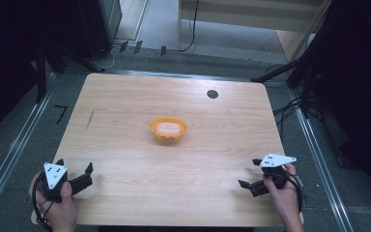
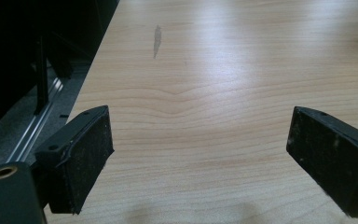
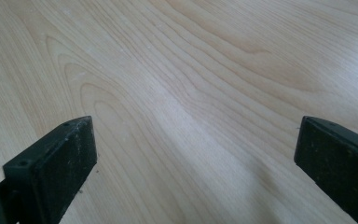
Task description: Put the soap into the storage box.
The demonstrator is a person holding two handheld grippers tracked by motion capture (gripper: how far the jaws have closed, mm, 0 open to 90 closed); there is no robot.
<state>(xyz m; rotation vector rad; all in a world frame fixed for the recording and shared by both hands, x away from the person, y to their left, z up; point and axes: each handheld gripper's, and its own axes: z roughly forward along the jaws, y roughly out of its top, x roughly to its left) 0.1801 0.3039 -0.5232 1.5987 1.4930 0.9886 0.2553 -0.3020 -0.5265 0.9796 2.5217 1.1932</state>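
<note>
From the high view, a pale wooden worktop [image 1: 174, 159] with rounded corners takes up the middle of the frame. A small round orange plastic bowl [image 1: 168, 130] sits just above the centre, with something pale pinkish-white inside that is too blurred to identify. A small dark round disc [image 1: 212, 94] lies toward the upper right of the board, and a thin dark streak [image 1: 90, 119] marks the wood at the left. At the lower left a hand [image 1: 58, 205] holds the left tongs [image 1: 74, 166], jaws spread apart over bare wood; at the lower right the other hand [image 1: 282, 191] holds the right tongs [image 1: 250, 172], also spread apart — both well apart from the bowl.

In the left gripper view, two black padded jaws rise from the lower corners, wide apart with nothing between them. The dark streak [image 2: 157, 41] shows at the upper middle, and a sliver of orange at the right edge.

In the right gripper view, the jaws stand wide apart at the lower corners — grained wood between them.
</note>
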